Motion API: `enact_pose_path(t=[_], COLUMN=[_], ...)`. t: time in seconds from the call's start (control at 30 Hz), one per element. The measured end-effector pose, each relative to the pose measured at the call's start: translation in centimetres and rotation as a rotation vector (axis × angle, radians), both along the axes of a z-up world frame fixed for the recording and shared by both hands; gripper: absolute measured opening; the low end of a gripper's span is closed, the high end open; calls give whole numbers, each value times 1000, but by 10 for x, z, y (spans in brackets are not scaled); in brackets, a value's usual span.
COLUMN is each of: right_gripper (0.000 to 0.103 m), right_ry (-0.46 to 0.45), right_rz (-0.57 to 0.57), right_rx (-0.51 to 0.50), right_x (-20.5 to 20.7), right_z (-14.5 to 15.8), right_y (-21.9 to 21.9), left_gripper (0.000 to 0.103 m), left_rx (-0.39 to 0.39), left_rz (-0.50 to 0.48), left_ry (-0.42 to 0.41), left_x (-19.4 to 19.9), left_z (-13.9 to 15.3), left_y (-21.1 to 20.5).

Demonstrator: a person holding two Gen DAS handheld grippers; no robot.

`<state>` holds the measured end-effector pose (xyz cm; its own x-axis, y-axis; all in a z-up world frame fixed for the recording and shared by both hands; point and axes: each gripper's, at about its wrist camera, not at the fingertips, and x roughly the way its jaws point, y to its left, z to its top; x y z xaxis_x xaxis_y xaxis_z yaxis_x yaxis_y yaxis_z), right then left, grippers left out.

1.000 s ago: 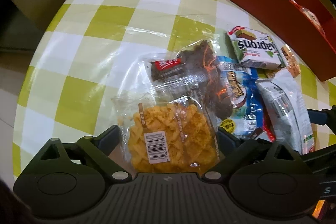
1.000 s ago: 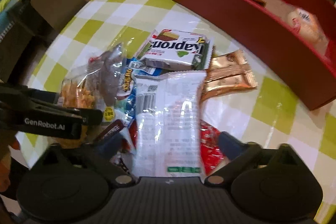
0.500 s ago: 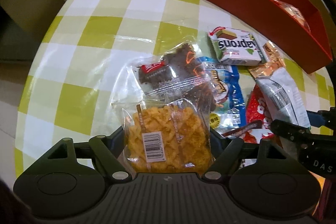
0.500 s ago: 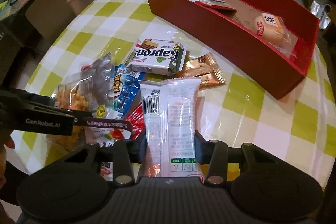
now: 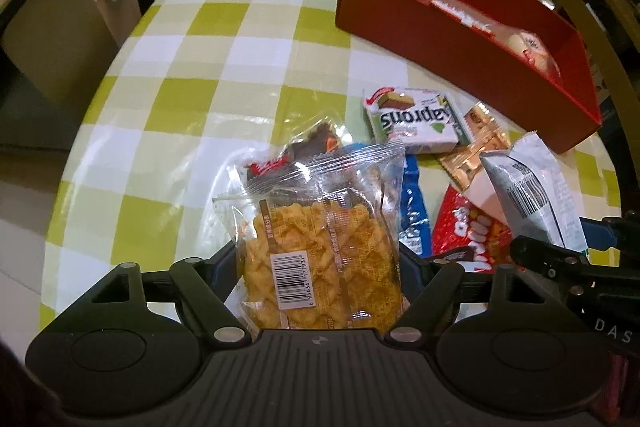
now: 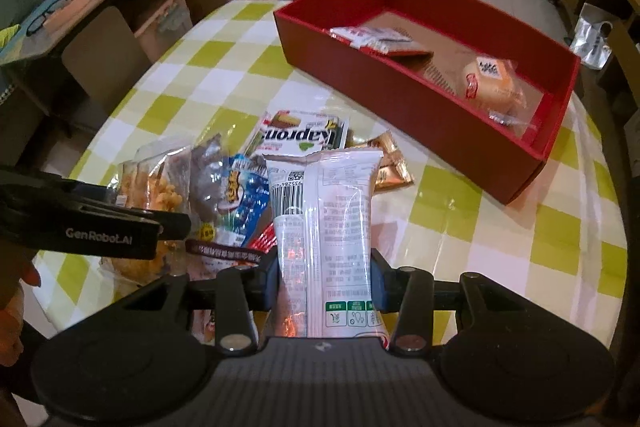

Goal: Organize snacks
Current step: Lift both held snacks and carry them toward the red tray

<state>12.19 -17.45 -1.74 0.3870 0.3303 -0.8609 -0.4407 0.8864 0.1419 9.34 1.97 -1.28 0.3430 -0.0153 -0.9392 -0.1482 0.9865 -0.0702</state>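
My left gripper point(image 5: 318, 267) is shut on a clear bag of yellow crisps point(image 5: 324, 247) and holds it above the snack pile. My right gripper point(image 6: 324, 281) is shut on a white snack packet point(image 6: 326, 223), also lifted; that packet shows in the left wrist view point(image 5: 528, 195). A red box point(image 6: 404, 79) stands at the far side of the table and holds a bun point(image 6: 492, 83) and a flat red-and-white packet point(image 6: 372, 37). The red box also shows in the left wrist view point(image 5: 452, 43).
On the green-and-white checked table point(image 5: 192, 67) lie a Kaprons wafer pack point(image 5: 412, 123), gold bars point(image 5: 476, 147), a blue packet point(image 6: 244, 195), a dark snack bag point(image 5: 304, 155) and a red candy bag point(image 5: 464, 231). A chair point(image 6: 104, 59) stands at the left.
Both grippers have closed on their packets and lifted them off the pile. Both views have risen, so more of the red box shows.
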Motion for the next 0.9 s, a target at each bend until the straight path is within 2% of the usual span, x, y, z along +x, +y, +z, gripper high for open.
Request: enact_pose_path(t=[0.3, 0.5, 0.9], right_gripper=[51, 51, 51], right_ry=[-37, -54, -60], right_rz=[-3, -21, -43], right_rx=[2, 22, 33], right_x=[3, 11, 23], right_z=[9, 16, 22], right_y=[-1, -6, -13], left_gripper=[81, 81, 81], left_rx=[11, 52, 58], left_rz=[-30, -56, -70], left_ry=[-50, -91, -116], left_x=[7, 14, 27], left_z=[14, 21, 27], left_y=[-17, -29, -37])
